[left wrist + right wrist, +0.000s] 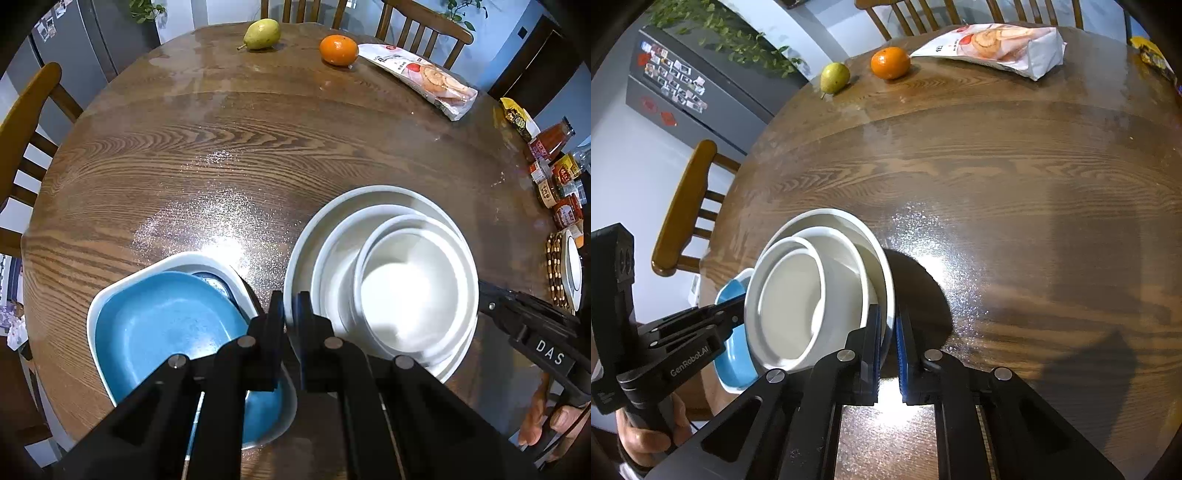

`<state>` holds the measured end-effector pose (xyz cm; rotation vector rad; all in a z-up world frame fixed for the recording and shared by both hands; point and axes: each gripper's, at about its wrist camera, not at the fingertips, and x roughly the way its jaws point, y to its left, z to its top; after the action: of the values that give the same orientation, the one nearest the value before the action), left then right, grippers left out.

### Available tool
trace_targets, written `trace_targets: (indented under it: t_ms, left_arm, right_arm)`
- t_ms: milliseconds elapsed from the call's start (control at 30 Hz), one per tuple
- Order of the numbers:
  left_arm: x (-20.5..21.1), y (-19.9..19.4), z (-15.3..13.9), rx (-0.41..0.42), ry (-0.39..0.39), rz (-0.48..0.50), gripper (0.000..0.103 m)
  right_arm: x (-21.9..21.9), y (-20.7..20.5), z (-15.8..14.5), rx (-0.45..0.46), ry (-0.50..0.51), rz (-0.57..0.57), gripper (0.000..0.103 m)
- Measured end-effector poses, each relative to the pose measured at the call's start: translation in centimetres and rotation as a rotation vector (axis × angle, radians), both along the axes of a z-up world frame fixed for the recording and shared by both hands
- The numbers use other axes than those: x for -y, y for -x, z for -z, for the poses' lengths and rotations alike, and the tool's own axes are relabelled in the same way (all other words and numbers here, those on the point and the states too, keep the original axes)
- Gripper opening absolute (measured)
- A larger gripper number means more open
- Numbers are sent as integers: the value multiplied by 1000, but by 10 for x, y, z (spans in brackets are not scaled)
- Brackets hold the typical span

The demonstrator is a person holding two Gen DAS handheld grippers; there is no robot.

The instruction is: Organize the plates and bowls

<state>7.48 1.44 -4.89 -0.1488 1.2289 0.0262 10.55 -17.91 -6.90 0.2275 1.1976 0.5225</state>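
Looking along the left gripper [289, 317], its jaws stood pinched together on the near-left rim of the large white plate [299, 258], which carried a stack of white bowls [406, 284] just ahead and to the right of the fingers. Left of the fingers and partly under them sat a blue dish [162, 332] nested in a white-rimmed one, on the table [184, 166]. Far ahead lay a pear [261, 34], an orange [338, 50] and a snack bag [424, 79]. At the right edge stood jars and sauce bottles [554, 177]. The right gripper [487, 299] reached in from the right to the far side of the plate, with a hand [550, 424] on its grip.

From the right wrist, the right gripper [887, 339] was clamped on the plate's [882, 273] near-right rim, the edge running between its blue pads [901, 354]. The bowls [790, 302] sat tilted toward the left of the fingers, and the plate's shadow fell on the table [997, 166] beneath it. Beyond the plate to the left, the blue dish [735, 354] showed below the left gripper [738, 314], held by a hand [646, 435]; its tips were hidden behind the bowls. Pear [834, 76], orange [890, 62] and bag [997, 46] lay far ahead.
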Motion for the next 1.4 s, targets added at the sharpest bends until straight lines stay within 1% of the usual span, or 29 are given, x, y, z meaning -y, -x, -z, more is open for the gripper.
trace_targets:
  t_ms: [100, 467, 833, 1233, 1400]
  left_arm:
    - [3, 0, 0, 16, -6, -4, 2]
    - [8, 4, -1, 57, -33, -3, 2]
    - [8, 6, -2, 71, -41, 4, 2]
    - [8, 10, 1, 65, -29, -10, 2]
    - [9, 14, -3, 78, -31, -11, 3]
  right_arm:
    - [1, 0, 1, -1, -13, 11, 10]
    - [-2, 4, 0, 21, 14, 19, 10]
    - [-4, 6, -2, 40, 43, 22, 10]
    - [-4, 9, -5, 49, 48, 27, 10]
    - [-2, 13, -10, 62, 46, 33, 10]
